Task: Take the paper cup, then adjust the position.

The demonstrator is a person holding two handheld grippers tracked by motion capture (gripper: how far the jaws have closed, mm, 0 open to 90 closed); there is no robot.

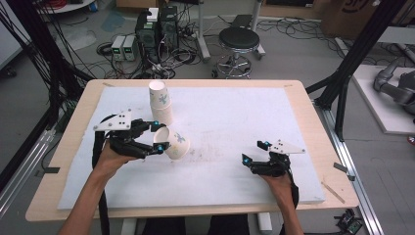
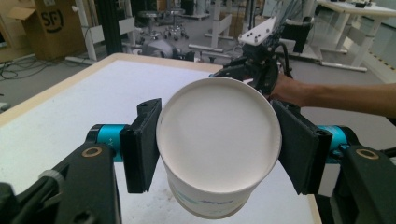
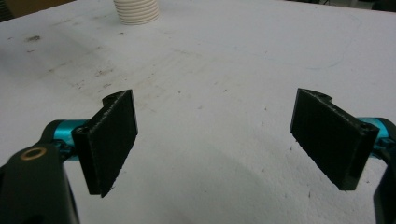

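**A thin cup in a firm pinch, close to a standing stack**

The table wears a white foam sheet (image 1: 230, 122), scuffed grey in the middle, with a stool (image 1: 239, 41) and power boxes on the floor beyond it. On the person's left side, the left gripper (image 1: 160, 137) is clenched on a paper cup (image 1: 174, 144): in the left gripper view the two black pads press the cup's wall from either side just below the rim, and the open mouth faces the camera. Seen from above, the cup lies tilted on its side, base pointing toward the middle of the sheet, low over the foam; I cannot tell whether it touches.

Just behind it stands a stack of upside-down cups (image 1: 160, 102), near the gripper's far jaw. That, to my eye, is the main hazard: a swing or twist of the left hand could clip the stack and tip it over.

The second worry is the grip itself. Paper walls give, and a harder squeeze could oval the rim or crease it; a looser one could let the slanted cup slide out and roll across the sheet.

The right gripper (image 1: 255, 152) rests near the front right of the sheet, jaws spread wide with nothing between them, well apart from the cup.
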